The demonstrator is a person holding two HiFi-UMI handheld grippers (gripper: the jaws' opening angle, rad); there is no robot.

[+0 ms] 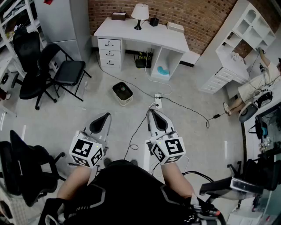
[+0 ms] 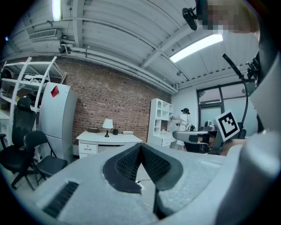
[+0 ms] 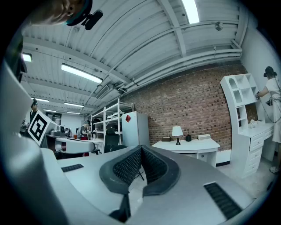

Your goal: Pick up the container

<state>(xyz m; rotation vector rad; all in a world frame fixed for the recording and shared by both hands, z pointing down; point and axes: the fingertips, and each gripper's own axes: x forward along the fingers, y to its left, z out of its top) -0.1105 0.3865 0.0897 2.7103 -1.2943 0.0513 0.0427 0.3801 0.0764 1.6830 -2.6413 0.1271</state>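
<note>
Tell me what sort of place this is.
Probably an office or lab workroom: a white desk with a lamp against a brick wall, and black chairs nearby.

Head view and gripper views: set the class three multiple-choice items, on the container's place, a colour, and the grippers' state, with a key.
1. Where is the container? A on a chair seat; B on the floor, in front of the desk; C on a shelf.
2. What colour is the desk? A black; B white; C red.
3. How are the left gripper and right gripper? A both shut, empty; B both wide open; C left shut on the container.
Key: 1 B, it sits on bare floor; 2 B, its top is white; 3 A, each gripper view shows jaws together, nothing between.
</note>
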